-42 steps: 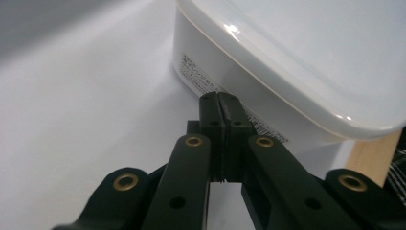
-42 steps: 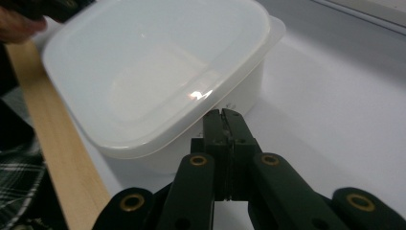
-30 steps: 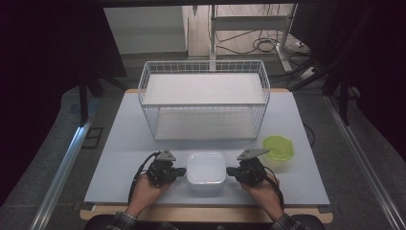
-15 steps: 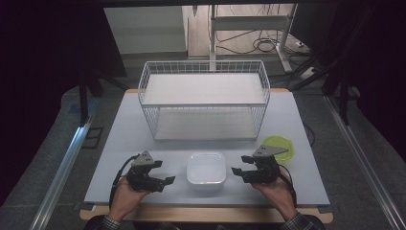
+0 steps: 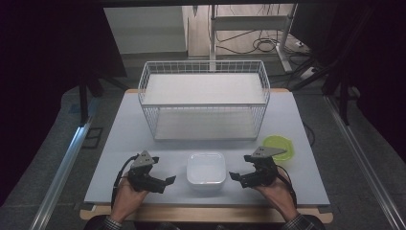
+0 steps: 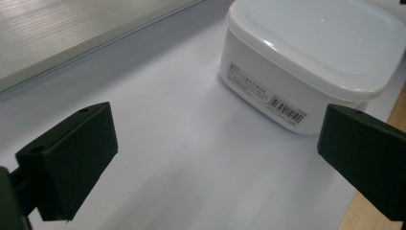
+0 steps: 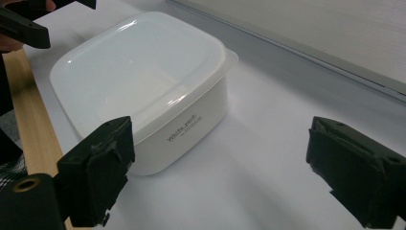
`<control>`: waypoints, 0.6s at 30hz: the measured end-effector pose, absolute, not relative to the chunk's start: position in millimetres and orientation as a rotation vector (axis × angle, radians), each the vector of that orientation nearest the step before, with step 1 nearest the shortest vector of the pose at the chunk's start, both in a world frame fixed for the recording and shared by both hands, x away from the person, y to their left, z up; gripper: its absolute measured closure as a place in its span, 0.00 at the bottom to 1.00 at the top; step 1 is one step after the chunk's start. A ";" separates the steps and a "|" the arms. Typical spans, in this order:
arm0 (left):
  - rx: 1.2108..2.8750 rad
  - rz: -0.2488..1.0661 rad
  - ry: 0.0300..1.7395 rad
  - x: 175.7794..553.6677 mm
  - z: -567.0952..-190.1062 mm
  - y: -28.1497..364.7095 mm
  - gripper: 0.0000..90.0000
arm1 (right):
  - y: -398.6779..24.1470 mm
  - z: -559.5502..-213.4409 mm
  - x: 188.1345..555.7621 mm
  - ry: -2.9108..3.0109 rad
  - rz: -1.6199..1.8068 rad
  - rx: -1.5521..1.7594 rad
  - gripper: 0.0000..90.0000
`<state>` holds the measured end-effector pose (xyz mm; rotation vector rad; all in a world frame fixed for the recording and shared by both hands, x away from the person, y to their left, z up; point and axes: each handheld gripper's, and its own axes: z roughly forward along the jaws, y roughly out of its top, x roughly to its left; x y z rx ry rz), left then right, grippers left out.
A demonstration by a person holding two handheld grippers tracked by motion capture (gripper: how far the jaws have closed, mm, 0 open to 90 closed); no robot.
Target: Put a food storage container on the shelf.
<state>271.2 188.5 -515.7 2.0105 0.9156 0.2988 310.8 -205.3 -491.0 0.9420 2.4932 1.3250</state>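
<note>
The white lidded container (image 5: 206,168) sits on the desk (image 5: 297,120) at 6 o'clock. Left tongs (image 5: 168,181) at its 9 and right tongs (image 5: 234,177) at its 3 have just been opening; both released, nothing between them.

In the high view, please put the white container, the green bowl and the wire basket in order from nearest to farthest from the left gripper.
From the left gripper:
1. White container: just to its right, near the table's front edge.
2. Wire basket: behind it, at the back of the table.
3. Green bowl: far right, beyond the right gripper.
</note>
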 end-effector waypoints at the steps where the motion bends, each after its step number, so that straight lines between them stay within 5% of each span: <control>1: 2.010 0.299 0.916 271.2 -515.7 188.5 0.00 | -205.0 -491.3 311.0 2.492 1.329 0.944 0.10; 15: 2.033 0.228 0.863 277.4 -503.7 164.0 0.03 | -190.1 -488.1 309.8 2.492 1.295 0.948 0.05; 18: 2.042 0.211 0.850 281.7 -503.4 157.2 0.05 | -186.9 -486.5 310.0 2.535 1.274 0.973 0.12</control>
